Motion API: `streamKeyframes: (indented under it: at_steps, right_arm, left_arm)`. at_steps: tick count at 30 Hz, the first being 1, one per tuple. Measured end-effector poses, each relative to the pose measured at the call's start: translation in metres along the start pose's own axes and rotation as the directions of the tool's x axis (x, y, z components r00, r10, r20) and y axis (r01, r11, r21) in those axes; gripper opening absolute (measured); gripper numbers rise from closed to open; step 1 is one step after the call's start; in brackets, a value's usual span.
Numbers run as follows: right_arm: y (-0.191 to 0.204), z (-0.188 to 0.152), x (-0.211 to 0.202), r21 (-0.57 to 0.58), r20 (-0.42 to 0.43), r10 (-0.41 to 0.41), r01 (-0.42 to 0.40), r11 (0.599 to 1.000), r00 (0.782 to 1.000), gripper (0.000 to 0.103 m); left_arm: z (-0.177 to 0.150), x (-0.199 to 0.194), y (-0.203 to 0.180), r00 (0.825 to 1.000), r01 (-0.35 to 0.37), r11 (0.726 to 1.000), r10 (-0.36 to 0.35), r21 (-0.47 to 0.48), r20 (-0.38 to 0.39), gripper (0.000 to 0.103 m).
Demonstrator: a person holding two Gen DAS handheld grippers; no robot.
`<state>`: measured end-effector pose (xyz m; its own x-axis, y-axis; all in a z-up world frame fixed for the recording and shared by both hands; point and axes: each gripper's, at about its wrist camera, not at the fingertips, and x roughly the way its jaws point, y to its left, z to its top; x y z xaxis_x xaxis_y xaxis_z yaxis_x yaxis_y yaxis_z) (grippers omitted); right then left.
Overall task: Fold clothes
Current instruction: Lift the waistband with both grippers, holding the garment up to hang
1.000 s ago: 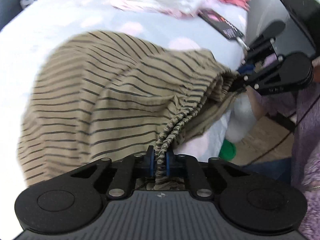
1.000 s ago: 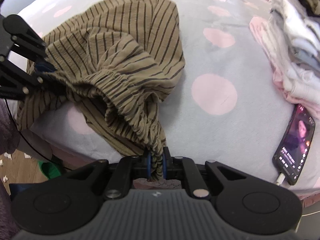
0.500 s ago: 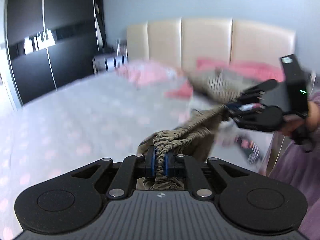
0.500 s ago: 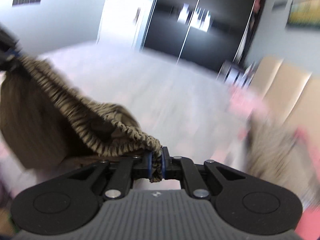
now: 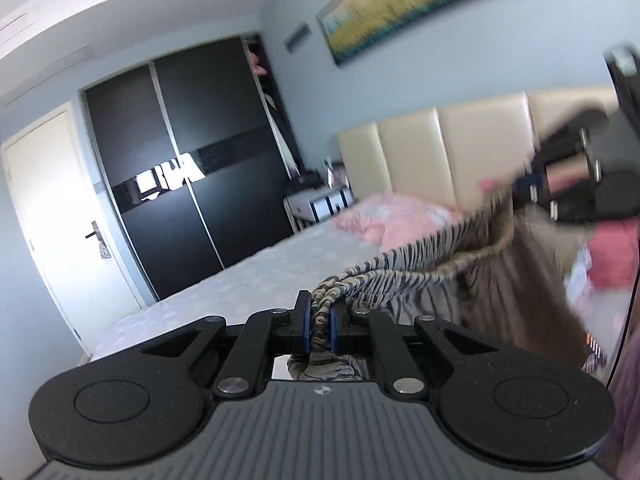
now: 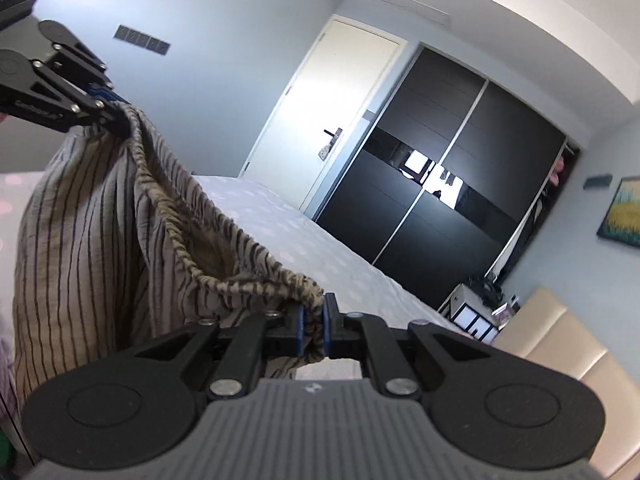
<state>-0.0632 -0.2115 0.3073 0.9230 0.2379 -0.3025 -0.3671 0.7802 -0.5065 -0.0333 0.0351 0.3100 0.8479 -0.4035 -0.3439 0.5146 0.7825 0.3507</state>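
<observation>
A tan garment with dark stripes point(image 6: 92, 240) hangs in the air by its elastic waistband, stretched between both grippers above the bed. My left gripper point(image 5: 320, 326) is shut on one end of the waistband point(image 5: 400, 272). My right gripper point(image 6: 313, 326) is shut on the other end. In the right wrist view the left gripper point(image 6: 116, 116) shows at upper left, pinching the band. In the left wrist view the right gripper point(image 5: 524, 188) is blurred at the right edge, with the cloth point(image 5: 532, 280) hanging below it.
The bed point(image 6: 320, 256), with a grey cover dotted pink, lies below. Pink pillows point(image 5: 392, 220) and a beige headboard point(image 5: 420, 156) stand at its far end. A black sliding wardrobe point(image 6: 448, 196), a white door point(image 6: 320, 120) and a small bedside unit point(image 5: 320, 204) line the walls.
Both grippers have risen and tilted up from the bed, lifting the striped garment off the cover. It now hangs between them, and the room's walls have come into view.
</observation>
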Motion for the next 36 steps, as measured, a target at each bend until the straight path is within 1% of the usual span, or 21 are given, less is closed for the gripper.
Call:
streamKeyframes:
  at_steps: [2, 4, 7, 8, 10, 11, 13, 15, 17, 19, 20, 23, 25, 26, 28, 29, 31, 32, 34, 36]
  right_arm:
    - [-0.011, 0.006, -0.002, 0.000, -0.022, 0.033, -0.033, 0.999, 0.999, 0.010]
    - [-0.013, 0.016, 0.009, 0.006, -0.052, 0.070, -0.069, 0.998, 0.996, 0.010]
    - [-0.019, 0.023, 0.008, 0.000, -0.102, 0.122, -0.123, 0.992, 0.987, 0.010]
    - [-0.020, 0.022, 0.014, 0.000, -0.119, 0.135, -0.136, 0.991, 0.984, 0.010]
    - [-0.021, 0.023, 0.035, -0.007, -0.150, 0.155, -0.157, 0.988, 0.976, 0.010]
    - [-0.022, 0.021, 0.055, -0.014, -0.165, 0.155, -0.159, 0.987, 0.974, 0.010]
    - [-0.021, 0.019, 0.076, -0.040, -0.168, 0.151, -0.160, 0.986, 0.974, 0.010]
    - [-0.021, 0.017, 0.101, -0.052, -0.167, 0.137, -0.147, 0.988, 0.977, 0.010]
    - [-0.021, 0.013, 0.130, -0.063, -0.161, 0.102, -0.113, 0.992, 0.982, 0.010]
    - [-0.025, 0.016, 0.150, -0.069, -0.137, 0.059, -0.069, 0.995, 0.989, 0.010]
    - [-0.027, 0.013, 0.156, -0.078, -0.115, 0.033, -0.043, 0.996, 0.993, 0.010]
    - [-0.039, 0.023, 0.171, -0.117, -0.047, -0.042, 0.036, 0.992, 0.998, 0.010]
    - [-0.050, 0.030, 0.173, -0.129, 0.003, -0.086, 0.085, 0.988, 0.996, 0.010]
    - [-0.055, 0.032, 0.175, -0.131, 0.026, -0.089, 0.092, 0.987, 0.996, 0.010]
    - [-0.061, 0.035, 0.172, -0.146, 0.043, -0.069, 0.074, 0.987, 0.997, 0.010]
    - [-0.061, 0.031, 0.170, -0.161, 0.037, -0.047, 0.052, 0.986, 0.998, 0.010]
    - [-0.057, 0.016, 0.168, -0.200, 0.007, 0.001, 0.000, 0.980, 1.000, 0.011]
    - [-0.053, 0.005, 0.167, -0.214, -0.015, 0.038, -0.040, 0.976, 0.999, 0.011]
    - [-0.039, -0.024, 0.169, -0.233, -0.079, 0.105, -0.121, 0.965, 0.991, 0.011]
    - [-0.021, -0.058, 0.175, -0.243, -0.143, 0.176, -0.207, 0.948, 0.974, 0.011]
  left_arm:
    - [-0.004, 0.006, -0.008, 1.000, 0.020, 0.999, -0.020, 0.033, -0.015, 0.007]
    - [-0.010, 0.015, -0.011, 0.999, 0.043, 0.998, -0.042, 0.039, -0.031, 0.007]
    - [-0.016, 0.029, -0.011, 0.997, 0.047, 0.998, -0.043, 0.052, -0.063, 0.007]
    - [-0.017, 0.037, -0.010, 0.996, 0.044, 0.998, -0.040, 0.052, -0.077, 0.007]
    - [-0.022, 0.049, -0.004, 0.994, 0.022, 0.998, -0.016, 0.057, -0.104, 0.007]
    - [-0.024, 0.058, 0.001, 0.993, 0.007, 0.999, -0.001, 0.054, -0.117, 0.007]
    - [-0.026, 0.075, 0.010, 0.990, -0.032, 0.998, 0.040, 0.060, -0.134, 0.007]
    - [-0.024, 0.095, 0.020, 0.987, -0.073, 0.994, 0.084, 0.078, -0.138, 0.007]
    - [-0.019, 0.113, 0.029, 0.982, -0.122, 0.988, 0.134, 0.094, -0.133, 0.007]
    - [-0.009, 0.128, 0.041, 0.976, -0.174, 0.981, 0.183, 0.086, -0.118, 0.007]
    - [-0.005, 0.133, 0.045, 0.972, -0.202, 0.975, 0.210, 0.090, -0.102, 0.007]
    - [0.012, 0.138, 0.053, 0.958, -0.280, 0.953, 0.284, 0.114, -0.024, 0.007]
    - [0.021, 0.133, 0.057, 0.951, -0.309, 0.943, 0.308, 0.120, 0.032, 0.007]
    - [0.023, 0.129, 0.059, 0.951, -0.309, 0.943, 0.306, 0.123, 0.044, 0.007]
    - [0.020, 0.125, 0.058, 0.960, -0.280, 0.948, 0.278, 0.149, 0.036, 0.007]
    - [0.013, 0.126, 0.055, 0.967, -0.255, 0.952, 0.255, 0.172, 0.022, 0.007]
    - [-0.010, 0.130, 0.044, 0.979, -0.192, 0.956, 0.204, 0.220, -0.031, 0.007]
    - [-0.026, 0.133, 0.036, 0.983, -0.153, 0.957, 0.173, 0.246, -0.062, 0.007]
    - [-0.064, 0.141, 0.016, 0.984, -0.068, 0.956, 0.111, 0.285, -0.139, 0.007]
    - [-0.107, 0.149, -0.008, 0.974, 0.021, 0.947, 0.053, 0.321, -0.221, 0.007]
